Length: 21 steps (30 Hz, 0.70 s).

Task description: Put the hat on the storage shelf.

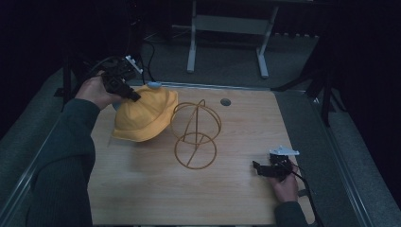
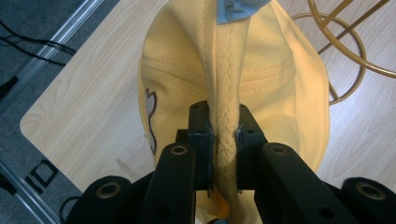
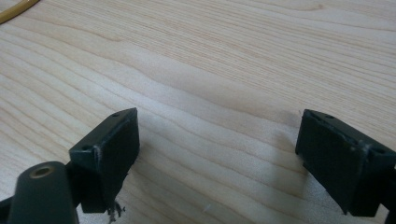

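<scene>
We work at a wooden table (image 1: 227, 198), and the largest thing on it is the yellow hat (image 1: 144, 116), lifted at its far left part with its lower brim near the tabletop. Just to its right stands the gold wire stand (image 1: 195, 135), a ring base with hoops rising into a dome, and the hat's edge comes close against it.

The step in hand, as we judge it, is carrying the hat onto that stand. To do it well, we should raise the hat high enough for its opening to clear the top of the hoops, centre the crown over the dome, then lower it evenly so the light stand is not tipped or pushed aside.

Our left gripper (image 2: 224, 140) is clamped on a pinched fold of the hat's fabric, jaws nearly together, the hat hanging away from it toward the stand. A small blue piece (image 2: 240, 9) shows beyond the fold.

Our right gripper (image 3: 217, 149) rests low over bare table, well apart from hat and stand, jaws spread wide and holding nothing.
</scene>
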Each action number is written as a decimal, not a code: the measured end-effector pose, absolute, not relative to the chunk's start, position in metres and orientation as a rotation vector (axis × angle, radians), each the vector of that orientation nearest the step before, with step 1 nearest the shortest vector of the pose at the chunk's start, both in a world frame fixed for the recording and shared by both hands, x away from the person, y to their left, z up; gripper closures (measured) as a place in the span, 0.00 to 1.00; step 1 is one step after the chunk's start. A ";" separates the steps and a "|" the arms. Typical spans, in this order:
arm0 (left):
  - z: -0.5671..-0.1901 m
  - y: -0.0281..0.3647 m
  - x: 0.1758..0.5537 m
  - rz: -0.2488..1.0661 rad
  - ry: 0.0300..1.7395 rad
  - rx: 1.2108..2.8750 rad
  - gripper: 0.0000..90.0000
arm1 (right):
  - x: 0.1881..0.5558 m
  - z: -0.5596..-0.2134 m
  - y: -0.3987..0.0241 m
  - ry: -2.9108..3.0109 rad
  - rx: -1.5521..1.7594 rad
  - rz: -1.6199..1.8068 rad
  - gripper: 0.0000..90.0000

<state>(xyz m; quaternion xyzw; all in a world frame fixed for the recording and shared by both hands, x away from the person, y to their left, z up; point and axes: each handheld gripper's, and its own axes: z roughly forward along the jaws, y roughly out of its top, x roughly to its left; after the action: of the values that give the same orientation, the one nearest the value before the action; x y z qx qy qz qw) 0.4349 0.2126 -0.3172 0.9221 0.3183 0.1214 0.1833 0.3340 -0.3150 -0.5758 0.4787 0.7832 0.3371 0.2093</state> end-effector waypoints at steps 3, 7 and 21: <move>-0.316 0.215 0.434 0.344 0.901 2.598 0.90 | 0.334 -0.576 -0.315 2.179 1.332 0.937 0.15; -0.314 0.218 0.432 0.351 0.905 2.597 0.90 | 0.334 -0.576 -0.315 2.179 1.332 0.937 0.15; -0.309 0.223 0.424 0.369 0.863 2.583 0.90 | 0.334 -0.576 -0.315 2.179 1.332 0.937 0.15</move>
<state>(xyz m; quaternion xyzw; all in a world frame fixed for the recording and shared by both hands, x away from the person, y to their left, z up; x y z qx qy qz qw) 0.4245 0.2231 -0.3088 0.9217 0.3080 0.1317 0.1954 0.3340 -0.3150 -0.5758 0.4787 0.7833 0.3370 0.2091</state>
